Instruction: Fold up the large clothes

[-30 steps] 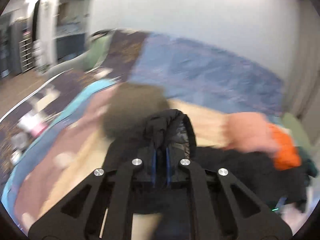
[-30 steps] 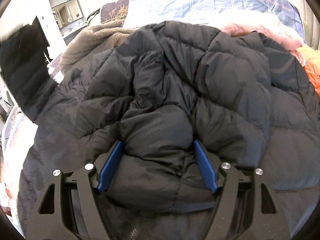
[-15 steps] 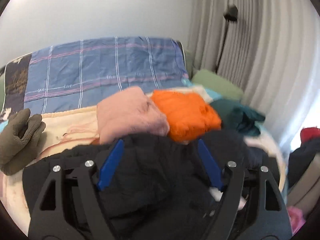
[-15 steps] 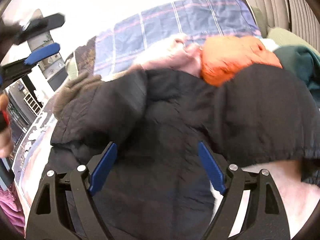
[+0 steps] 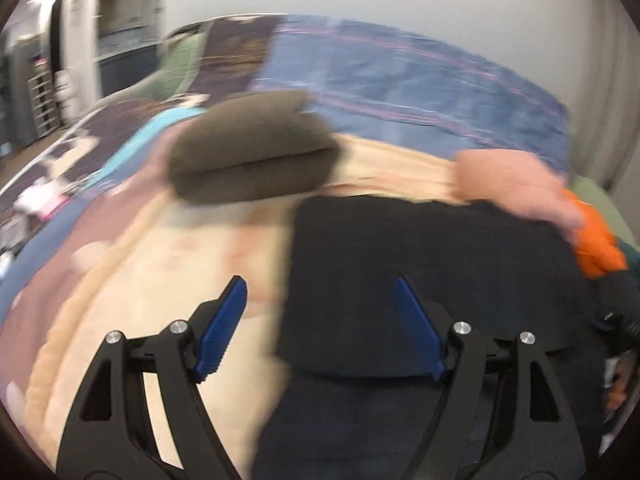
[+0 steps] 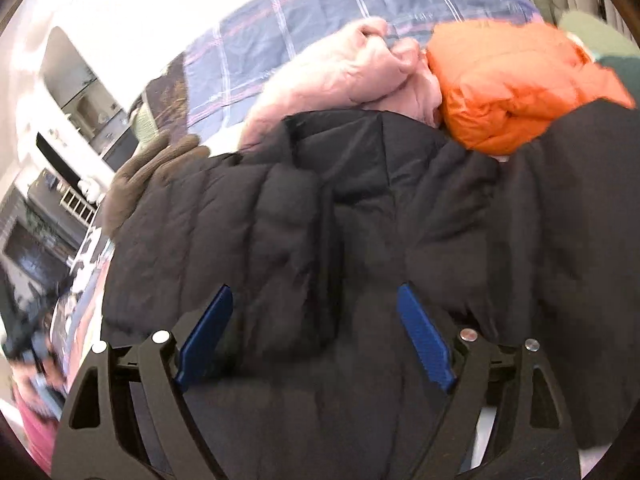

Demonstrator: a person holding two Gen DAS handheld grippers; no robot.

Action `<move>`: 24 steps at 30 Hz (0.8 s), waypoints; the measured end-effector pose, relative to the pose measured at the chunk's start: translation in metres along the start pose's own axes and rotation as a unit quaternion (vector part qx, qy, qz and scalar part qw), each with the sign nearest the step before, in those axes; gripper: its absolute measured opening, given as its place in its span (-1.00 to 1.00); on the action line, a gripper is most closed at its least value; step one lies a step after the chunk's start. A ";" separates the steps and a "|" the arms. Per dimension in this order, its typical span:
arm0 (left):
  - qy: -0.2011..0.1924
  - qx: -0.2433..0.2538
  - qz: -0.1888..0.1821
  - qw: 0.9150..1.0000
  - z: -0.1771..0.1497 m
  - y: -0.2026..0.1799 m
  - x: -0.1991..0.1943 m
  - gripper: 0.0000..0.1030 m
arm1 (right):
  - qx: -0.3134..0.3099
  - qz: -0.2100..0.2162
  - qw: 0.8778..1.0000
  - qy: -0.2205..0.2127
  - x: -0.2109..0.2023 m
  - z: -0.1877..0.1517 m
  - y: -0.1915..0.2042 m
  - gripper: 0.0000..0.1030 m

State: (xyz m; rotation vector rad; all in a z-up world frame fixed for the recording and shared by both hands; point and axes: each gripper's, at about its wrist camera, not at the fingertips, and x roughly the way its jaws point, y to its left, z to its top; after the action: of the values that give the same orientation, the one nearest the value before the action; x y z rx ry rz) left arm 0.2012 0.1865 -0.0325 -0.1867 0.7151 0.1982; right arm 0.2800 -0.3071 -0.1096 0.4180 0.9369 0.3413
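One garment: black puffer jacket (image 6: 360, 240) spread on the bed (image 5: 132, 264), its left edge bordering bare cream bedding.
Far edge: touches pink garment (image 6: 344, 72) and orange jacket (image 6: 516, 84); brown garment (image 5: 252, 148) nearby.
Left gripper (image 5: 320, 328): jaws wide, just opened, angled down over the jacket's edge.
Right gripper (image 6: 314, 332): jaws wide, just opening, gripping nothing, above jacket.

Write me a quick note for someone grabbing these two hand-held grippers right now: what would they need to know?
Left gripper: open, empty, over the black puffer jacket's edge.
Right gripper: open, empty, jaws just widened, above the jacket's middle.
Jacket lies spread on the bed, partly folded at most. Pink garment, orange jacket and brown garment sit behind it.
Left: finish folding the black jacket.
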 end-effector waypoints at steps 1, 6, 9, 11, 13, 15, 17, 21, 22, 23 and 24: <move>0.000 0.000 0.017 1.000 -0.004 0.010 0.002 0.49 | 0.008 0.007 1.000 0.014 0.009 0.002 0.000 0.59; 0.011 0.008 0.028 1.000 -0.011 0.024 0.011 0.49 | -0.047 -0.002 0.998 -0.048 -0.022 0.005 0.034 -0.94; 0.000 0.031 0.028 0.999 -0.009 0.015 0.007 0.49 | -0.071 -0.072 0.990 -0.101 -0.057 0.005 0.041 -0.94; -0.006 0.049 0.018 0.999 -0.011 0.001 0.008 0.49 | -0.076 -0.106 0.988 -0.085 -0.055 0.001 0.035 -0.93; -0.010 0.065 0.010 0.998 -0.012 -0.013 0.006 0.49 | -0.073 -0.113 0.990 -0.039 -0.040 -0.010 0.023 -0.79; -0.014 0.090 -0.001 0.996 -0.012 -0.032 0.005 0.37 | -0.064 -0.123 0.990 -0.030 -0.035 -0.021 0.014 -0.28; -0.021 0.113 -0.011 0.993 -0.010 -0.051 0.000 0.17 | -0.063 -0.139 0.986 -0.066 -0.048 -0.029 0.016 -0.26; -0.024 0.132 -0.036 0.990 -0.001 -0.084 -0.002 -0.30 | -0.085 -0.088 0.986 -0.116 -0.075 -0.037 0.042 -0.26; -0.022 0.130 -0.045 0.990 0.001 -0.091 0.000 -0.30 | -0.097 -0.066 0.987 -0.112 -0.074 -0.039 0.051 -0.26; -0.013 0.126 -0.056 0.990 0.003 -0.101 0.006 -0.30 | -0.104 -0.053 0.988 -0.105 -0.071 -0.041 0.055 -0.27; -0.002 0.123 -0.064 0.990 0.002 -0.108 0.013 -0.30 | -0.112 -0.046 0.989 -0.087 -0.059 -0.044 0.061 -0.26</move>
State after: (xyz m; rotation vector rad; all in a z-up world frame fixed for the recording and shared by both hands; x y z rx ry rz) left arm 0.2386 0.0845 -0.0290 0.0048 0.7142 -0.0124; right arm 0.2046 -0.2720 -0.0618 0.1948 0.7356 0.3162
